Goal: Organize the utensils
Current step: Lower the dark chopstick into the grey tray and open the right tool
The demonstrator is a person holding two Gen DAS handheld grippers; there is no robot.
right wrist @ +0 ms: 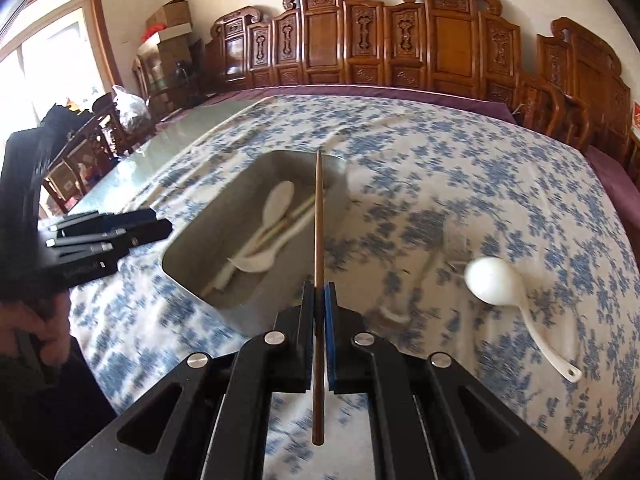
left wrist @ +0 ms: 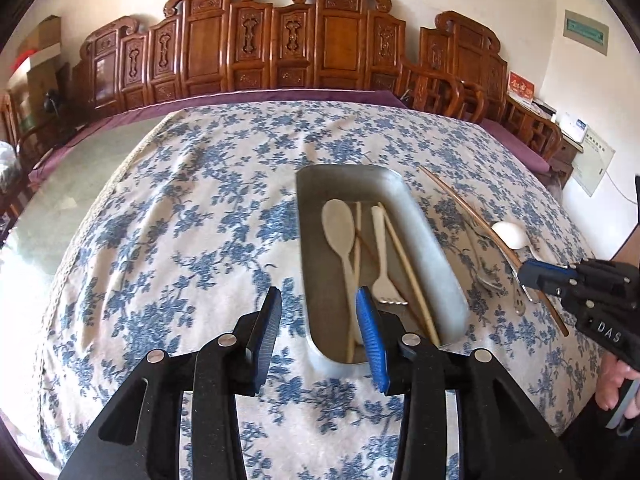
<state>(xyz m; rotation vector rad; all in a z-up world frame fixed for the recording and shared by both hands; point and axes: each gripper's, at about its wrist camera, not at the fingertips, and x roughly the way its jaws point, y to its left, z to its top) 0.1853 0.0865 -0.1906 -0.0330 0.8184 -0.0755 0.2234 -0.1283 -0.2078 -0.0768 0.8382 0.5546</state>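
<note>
A metal tray (left wrist: pixel 420 216) lies on the blue-flowered tablecloth (left wrist: pixel 180 220). In it are a pale wooden spoon (left wrist: pixel 340 228), a fork (left wrist: pixel 384 268) and light chopsticks (left wrist: pixel 408 272). My left gripper (left wrist: pixel 320 292) is open at the tray's near left corner, with nothing between its fingers. My right gripper (right wrist: pixel 319 286) is shut on a dark brown chopstick (right wrist: pixel 319 208), lifted off the cloth, its tip reaching over the tray (right wrist: pixel 188 264). In the left wrist view the right gripper (left wrist: pixel 526 276) holds this chopstick (left wrist: pixel 460 200) just right of the tray.
A white ceramic spoon (right wrist: pixel 496 280) and blurred metal cutlery (left wrist: pixel 484 268) lie on the cloth right of the tray. Carved wooden chairs (left wrist: pixel 280 40) line the far side. The left gripper (right wrist: pixel 162 221) shows at the left of the right wrist view.
</note>
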